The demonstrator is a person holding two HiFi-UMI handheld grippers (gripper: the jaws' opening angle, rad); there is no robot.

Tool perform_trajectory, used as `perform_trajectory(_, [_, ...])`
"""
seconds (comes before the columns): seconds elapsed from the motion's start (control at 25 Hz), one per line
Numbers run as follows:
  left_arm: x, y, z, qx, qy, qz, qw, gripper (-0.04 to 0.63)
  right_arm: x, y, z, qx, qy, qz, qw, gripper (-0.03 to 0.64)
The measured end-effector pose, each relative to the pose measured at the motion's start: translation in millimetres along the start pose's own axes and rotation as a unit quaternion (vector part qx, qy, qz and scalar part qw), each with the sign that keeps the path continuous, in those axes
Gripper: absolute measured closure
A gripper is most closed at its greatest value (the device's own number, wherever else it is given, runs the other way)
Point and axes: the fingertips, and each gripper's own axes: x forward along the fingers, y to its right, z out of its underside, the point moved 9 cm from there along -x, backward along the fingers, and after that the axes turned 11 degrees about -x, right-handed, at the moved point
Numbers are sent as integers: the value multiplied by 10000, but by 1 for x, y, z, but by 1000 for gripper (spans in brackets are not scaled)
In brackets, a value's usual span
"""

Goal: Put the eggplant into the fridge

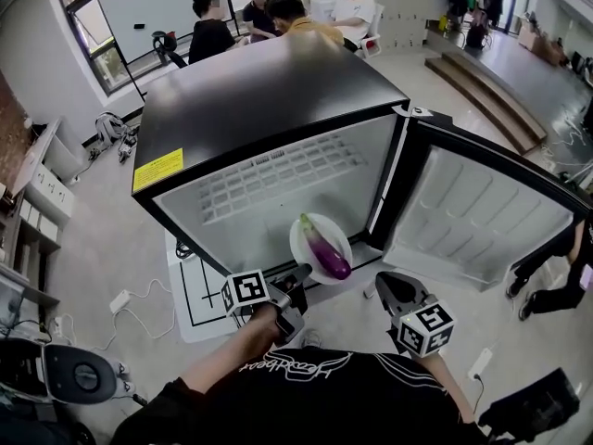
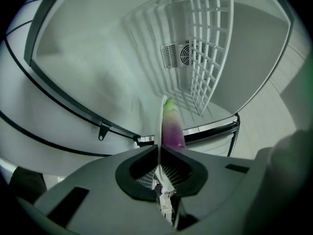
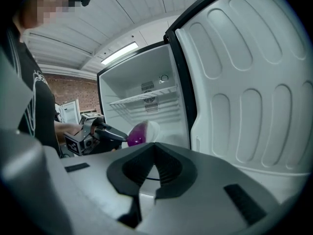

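The left gripper (image 1: 298, 276) is clenched on the rim of a white plate (image 1: 339, 237). The plate carries the eggplant (image 1: 326, 248) level before the open fridge (image 1: 250, 109), probably so it cannot roll off. The right gripper (image 1: 387, 287) is closed and empty.

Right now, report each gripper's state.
Left gripper: closed on the plate carrying the eggplant.
Right gripper: closed, empty.

Several seated people (image 1: 278, 17) are gathering beside a whiteboard (image 1: 162, 7) at the far end of the room, while a white power strip (image 1: 120, 301) is lying on the grey floor (image 1: 93, 235).
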Motion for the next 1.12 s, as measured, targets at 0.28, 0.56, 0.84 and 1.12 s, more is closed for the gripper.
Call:
perform_trajectory(0.28, [26, 0, -28, 43, -82, -203, 9998, 571, 3, 6, 0, 135, -110, 230, 9996, 609])
perform_trajectory(0.56, [55, -4, -56, 184, -41, -471, 9987, 571, -2, 10, 1, 242, -215, 488, 9983, 609])
perform_trajectory(0.84, [80, -14, -82, 237, 98, -714, 9971, 571, -8, 21, 8, 323, -270, 709, 9966, 609])
perform_trajectory(1.12, [92, -22, -98, 188, 246, -922, 9953, 571, -2, 26, 11, 355, -271, 664, 9968, 609])
